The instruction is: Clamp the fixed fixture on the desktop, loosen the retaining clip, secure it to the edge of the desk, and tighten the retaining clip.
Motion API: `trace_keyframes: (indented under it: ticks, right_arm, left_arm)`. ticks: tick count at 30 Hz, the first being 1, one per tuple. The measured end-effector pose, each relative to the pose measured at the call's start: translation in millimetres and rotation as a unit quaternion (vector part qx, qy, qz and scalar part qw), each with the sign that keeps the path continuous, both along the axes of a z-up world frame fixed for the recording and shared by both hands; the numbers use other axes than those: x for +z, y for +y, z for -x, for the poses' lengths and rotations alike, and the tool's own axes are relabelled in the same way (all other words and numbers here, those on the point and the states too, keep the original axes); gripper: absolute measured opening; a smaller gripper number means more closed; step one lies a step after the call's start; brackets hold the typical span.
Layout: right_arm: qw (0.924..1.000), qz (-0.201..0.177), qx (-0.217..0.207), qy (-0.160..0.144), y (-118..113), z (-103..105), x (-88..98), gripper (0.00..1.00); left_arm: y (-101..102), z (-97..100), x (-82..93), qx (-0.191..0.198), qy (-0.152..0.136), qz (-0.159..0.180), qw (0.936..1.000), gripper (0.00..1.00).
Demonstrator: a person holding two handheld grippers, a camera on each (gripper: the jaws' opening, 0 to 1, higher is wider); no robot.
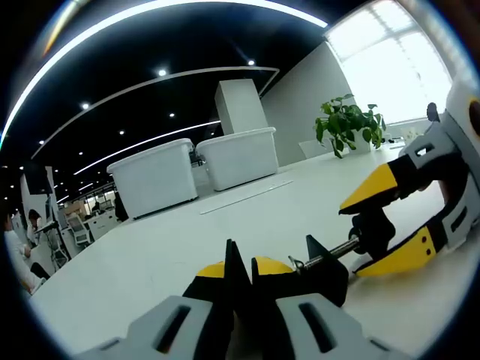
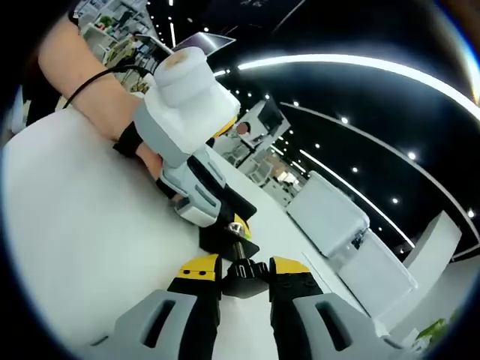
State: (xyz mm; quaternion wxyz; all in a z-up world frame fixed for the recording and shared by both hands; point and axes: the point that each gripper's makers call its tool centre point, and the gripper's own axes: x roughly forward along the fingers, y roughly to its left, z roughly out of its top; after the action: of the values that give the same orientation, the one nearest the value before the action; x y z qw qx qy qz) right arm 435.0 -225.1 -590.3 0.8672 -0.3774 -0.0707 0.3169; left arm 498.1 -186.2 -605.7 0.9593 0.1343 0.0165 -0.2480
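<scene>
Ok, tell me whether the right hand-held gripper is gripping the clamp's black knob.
Yes, the right hand-held gripper has its yellow-tipped jaws closed around the black knob at the screw's end.

The room is bright below and dark above: a black ceiling carries long white light strips [image 1: 172, 11] and small round spotlights [image 1: 162, 73], all bent into arcs by the fisheye lens. In the left gripper view a big window [image 1: 390, 64] at the upper right is blown out to plain white, and the white desktop [image 1: 150, 255] glares softly with faint shadows under the tools. In the right gripper view the near white gripper housing [image 2: 187, 97] looks slightly soft, and the edges curve and smear.
</scene>
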Motion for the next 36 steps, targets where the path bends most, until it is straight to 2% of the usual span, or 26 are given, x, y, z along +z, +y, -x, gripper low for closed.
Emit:
trace_keyframes:
  ticks: [2,4,5,7,8,9,10,11,12,13,15,17,19,21,22,23,25,28,31,32,34,36]
  right_arm:
    - [0.9975,-0.053,0.006,0.046,-0.6,1.8,-1.1,0.30]
    - [0.9819,-0.145,0.000,0.122,-5.8,1.0,-1.6,0.41]
    - [0.9721,-0.183,0.000,0.146,-9.1,-0.7,0.5,0.44]
    - [0.9562,-0.246,-0.001,0.159,-19.4,-5.1,14.2,0.42]
    - [0.9396,-0.295,0.003,0.174,-24.3,-7.0,22.9,0.39]
    - [0.9165,-0.349,0.009,0.196,-30.0,-8.1,30.5,0.35]
    - [0.8964,-0.389,0.014,0.212,-36.6,-9.5,37.0,0.32]
    - [0.8826,-0.414,0.014,0.222,-43.0,-11.0,39.9,0.29]
    - [0.8717,-0.432,0.010,0.230,-48.9,-14.4,40.7,0.25]
    - [0.8653,-0.440,0.008,0.240,-51.0,-15.3,39.0,0.24]
    - [0.8594,-0.437,0.022,0.265,-44.1,-11.6,34.5,0.24]
    - [0.8626,-0.419,0.031,0.282,-35.4,-7.4,27.6,0.24]
    - [0.8757,-0.382,0.020,0.295,-27.9,-8.1,13.7,0.24]
    - [0.8823,-0.356,0.010,0.308,-22.4,-9.0,2.1,0.24]
    - [0.8831,-0.350,0.006,0.313,-19.5,-8.6,-1.7,0.24]
    - [0.8780,-0.357,0.013,0.318,-16.6,-7.9,1.1,0.23]
    - [0.8751,-0.361,0.013,0.322,-17.4,-8.8,0.5,0.23]
    - [0.8791,-0.357,0.019,0.316,-18.0,-10.5,1.5,0.23]
    - [0.8938,-0.339,0.021,0.293,-17.0,-9.7,2.9,0.22]
    - [0.9075,-0.321,0.023,0.270,-16.8,-8.7,3.9,0.22]
    - [0.9268,-0.292,0.024,0.234,-15.1,-6.8,5.3,0.22]
    - [0.9408,-0.268,0.022,0.207,-13.6,-6.2,5.7,0.22]
  left_arm:
    - [0.0,0.3,-0.1,0.000,0.000,0.000,1.0000,0.10]
    - [0.1,0.5,-0.1,0.000,0.000,0.000,1.0000,0.10]
    - [0.2,0.4,0.0,0.000,-0.001,0.000,1.0000,0.10]
    - [0.2,0.8,-0.1,-0.001,0.000,0.000,1.0000,0.10]
    - [0.1,0.9,-0.1,-0.001,0.000,0.000,1.0000,0.10]
    - [0.2,0.8,-0.1,-0.001,0.000,0.000,1.0000,0.10]
    - [0.2,0.8,-0.2,-0.001,0.000,0.000,1.0000,0.10]
    - [0.2,0.7,-0.1,-0.001,0.000,0.000,1.0000,0.10]
    - [0.2,0.7,-0.2,-0.001,0.000,0.000,1.0000,0.10]
    - [0.2,0.9,-0.2,-0.001,0.000,0.000,1.0000,0.10]
    - [0.0,1.5,-0.1,-0.002,0.000,0.000,1.0000,0.10]
    - [-0.1,1.9,-0.1,-0.002,-0.001,-0.001,1.0000,0.10]
    - [-0.1,2.2,-0.1,-0.002,0.000,0.000,1.0000,0.10]
    - [-0.3,1.7,0.0,-0.003,-0.001,-0.001,1.0000,0.10]
    - [-0.3,1.6,0.1,-0.003,-0.001,-0.001,1.0000,0.10]
    - [-0.2,1.8,0.1,-0.003,-0.001,-0.001,1.0000,0.10]
    - [-0.2,1.6,0.2,-0.003,0.000,0.000,1.0000,0.09]
    - [-0.2,1.0,0.2,-0.003,0.000,0.000,1.0000,0.09]
    - [-0.2,0.8,0.2,-0.003,0.000,0.000,1.0000,0.09]
    - [-0.2,0.8,0.3,-0.003,0.000,0.000,1.0000,0.09]
    - [-0.2,0.8,0.3,-0.002,0.000,0.000,1.0000,0.09]
    - [0.4,0.5,0.4,-0.001,0.000,0.000,1.0000,0.09]
